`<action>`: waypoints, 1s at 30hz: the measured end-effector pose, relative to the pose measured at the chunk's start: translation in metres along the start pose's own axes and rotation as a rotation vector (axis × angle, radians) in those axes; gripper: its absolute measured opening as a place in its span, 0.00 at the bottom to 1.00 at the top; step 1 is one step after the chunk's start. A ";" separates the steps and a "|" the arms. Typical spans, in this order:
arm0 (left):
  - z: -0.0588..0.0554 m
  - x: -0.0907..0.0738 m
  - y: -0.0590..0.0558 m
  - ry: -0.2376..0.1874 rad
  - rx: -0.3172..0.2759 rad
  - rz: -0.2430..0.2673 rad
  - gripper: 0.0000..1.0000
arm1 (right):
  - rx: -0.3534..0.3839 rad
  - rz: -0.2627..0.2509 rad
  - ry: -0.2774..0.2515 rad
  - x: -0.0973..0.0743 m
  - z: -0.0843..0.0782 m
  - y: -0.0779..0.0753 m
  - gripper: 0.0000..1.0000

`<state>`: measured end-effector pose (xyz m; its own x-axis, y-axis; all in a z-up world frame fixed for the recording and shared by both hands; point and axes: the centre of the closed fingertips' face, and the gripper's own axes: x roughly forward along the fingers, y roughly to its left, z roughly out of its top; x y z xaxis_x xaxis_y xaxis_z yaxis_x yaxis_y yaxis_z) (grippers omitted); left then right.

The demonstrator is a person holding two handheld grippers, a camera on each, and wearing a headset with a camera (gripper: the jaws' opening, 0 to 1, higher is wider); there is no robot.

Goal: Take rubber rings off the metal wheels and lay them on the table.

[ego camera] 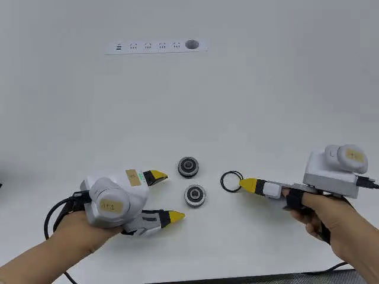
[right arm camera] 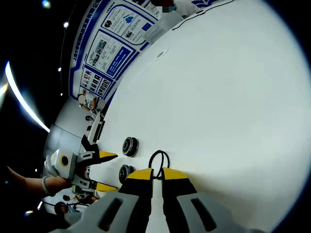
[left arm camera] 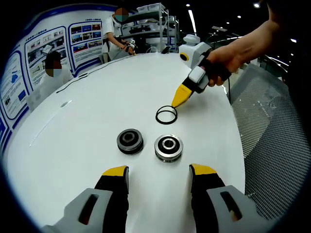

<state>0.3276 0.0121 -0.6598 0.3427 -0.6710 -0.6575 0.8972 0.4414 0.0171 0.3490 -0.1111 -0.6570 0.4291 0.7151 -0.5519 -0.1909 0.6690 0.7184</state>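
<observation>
Yellow fingertips [right arm camera: 141, 174] of right gripper [right arm camera: 157, 174] drawn almost together, apparently pinched on the near edge of a loose rubber ring [right arm camera: 159, 158]. Rest of ring flat on the white table [right arm camera: 233, 97], or very nearly so. Fingertips [left arm camera: 115, 171] of left gripper [left arm camera: 159, 171] spread wide, holding nothing, aimed from close by at the two wheels ahead. Beyond the tips, silvery-rimmed metal wheel [ego camera: 195, 195] just beside dark-rimmed metal wheel [ego camera: 188, 167], both lying flat, with the ring near them on the right gripper's side. Bare bright rim taken as a sign of a wheel already stripped; dark rim taken as a ring still in place. Task judged roughly half done: one ring off and down but not yet let go. Left to do, on this reading: release of that ring, then removal and laying down of the second. Power strip [ego camera: 157, 45] well apart, toward the far edge.
</observation>
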 end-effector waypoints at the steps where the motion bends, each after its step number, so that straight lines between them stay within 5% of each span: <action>1: 0.000 0.000 0.000 0.001 0.000 0.000 0.51 | -0.005 -0.001 0.000 0.000 0.000 0.000 0.09; 9: 0.001 0.000 0.000 -0.002 0.001 0.000 0.50 | -0.079 -0.018 0.024 -0.001 -0.001 0.001 0.14; 15: 0.000 -0.001 0.001 -0.003 0.001 0.003 0.50 | -0.264 -0.044 0.075 0.000 -0.003 0.003 0.20; 30: 0.001 -0.002 0.004 -0.008 -0.006 0.011 0.50 | -0.528 -0.107 0.140 0.004 -0.003 0.003 0.34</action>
<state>0.3306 0.0141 -0.6574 0.3550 -0.6705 -0.6515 0.8915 0.4526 0.0201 0.3478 -0.1061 -0.6585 0.3560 0.6338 -0.6867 -0.5846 0.7244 0.3654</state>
